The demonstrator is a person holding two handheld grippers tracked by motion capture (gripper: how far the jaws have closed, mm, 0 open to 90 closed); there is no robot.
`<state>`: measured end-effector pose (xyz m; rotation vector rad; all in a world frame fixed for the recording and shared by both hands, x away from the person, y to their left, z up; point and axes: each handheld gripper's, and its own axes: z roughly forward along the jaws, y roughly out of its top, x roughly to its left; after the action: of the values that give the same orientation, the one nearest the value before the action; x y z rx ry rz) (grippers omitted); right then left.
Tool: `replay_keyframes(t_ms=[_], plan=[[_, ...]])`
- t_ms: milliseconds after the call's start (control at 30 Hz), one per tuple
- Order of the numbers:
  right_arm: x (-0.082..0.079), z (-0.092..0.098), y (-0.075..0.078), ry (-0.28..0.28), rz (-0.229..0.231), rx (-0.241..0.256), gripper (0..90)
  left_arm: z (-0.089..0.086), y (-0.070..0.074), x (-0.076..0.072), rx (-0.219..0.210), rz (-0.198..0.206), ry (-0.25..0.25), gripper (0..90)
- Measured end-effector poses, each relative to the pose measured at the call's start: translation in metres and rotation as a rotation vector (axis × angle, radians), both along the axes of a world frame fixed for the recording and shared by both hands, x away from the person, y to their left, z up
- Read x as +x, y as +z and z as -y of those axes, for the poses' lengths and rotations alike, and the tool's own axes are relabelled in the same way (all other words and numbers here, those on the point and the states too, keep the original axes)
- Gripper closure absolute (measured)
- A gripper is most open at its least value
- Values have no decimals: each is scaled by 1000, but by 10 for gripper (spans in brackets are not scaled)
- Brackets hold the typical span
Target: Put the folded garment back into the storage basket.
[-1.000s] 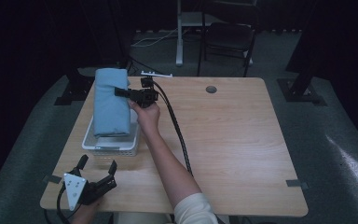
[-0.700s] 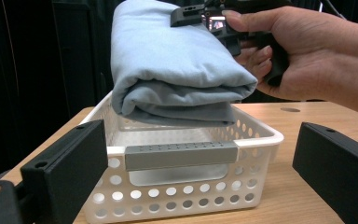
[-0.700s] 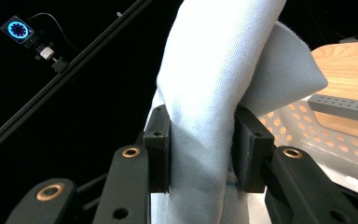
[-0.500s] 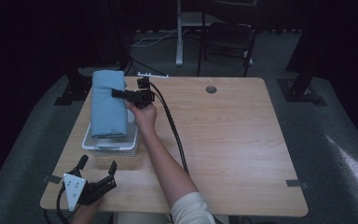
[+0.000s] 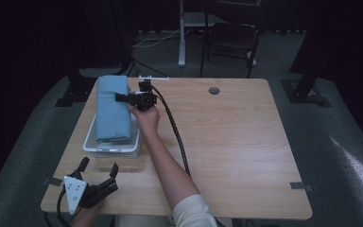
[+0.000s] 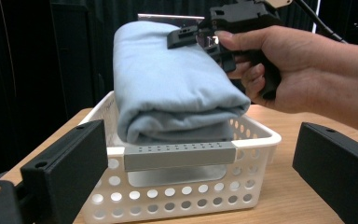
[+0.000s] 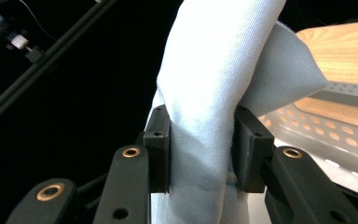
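My right gripper [image 7: 201, 149] is clamped on a fold of the cloth [image 7: 219, 79]: in the right gripper view both jaws press flat against the fabric from either side, with a thick layer pinched between them. In the high view the same gripper [image 5: 123, 98] sits at the cloth's right edge, towards its far end, and my hand [image 5: 146, 116] is just behind it. My left gripper [image 5: 99, 177] rests at the near left corner of the table [image 5: 236, 142], jaws spread wide and holding nothing; in its own view the two black jaws stand well apart, framing the basket [image 6: 177, 196]. The cloth [image 5: 112, 111] is light blue, folded into a thick, rounded bundle, and lies lengthwise in the white perforated basket [image 5: 111, 150], rising well above the rim and reaching past the basket's far end. In the left gripper view the bundle [image 6: 172, 88] shows stacked folds at its near end. The basket stands on the left part of the table. The right gripper's black cable [image 5: 175, 135] trails across the tabletop beside my forearm. A dark chair [image 5: 231, 38] stands beyond the table.
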<state>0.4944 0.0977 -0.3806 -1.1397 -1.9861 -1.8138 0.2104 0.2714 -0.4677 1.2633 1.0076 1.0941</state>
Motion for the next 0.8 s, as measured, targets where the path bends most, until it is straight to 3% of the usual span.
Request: replay_keyframes(t_ms=[167, 300, 500, 800], plan=[[0, -5, -9, 2, -24, -6, 628, 0, 0, 0, 0, 1, 0, 44], [0, -7, -15, 4, -27, -49, 628, 0, 0, 0, 0, 1, 0, 44], [2, -7, -24, 1, -46, -67, 628, 0, 0, 0, 0, 1, 2, 44], [-4, -18, -24, 24, 17, -228, 626, 0, 0, 0, 0, 0, 3, 44]])
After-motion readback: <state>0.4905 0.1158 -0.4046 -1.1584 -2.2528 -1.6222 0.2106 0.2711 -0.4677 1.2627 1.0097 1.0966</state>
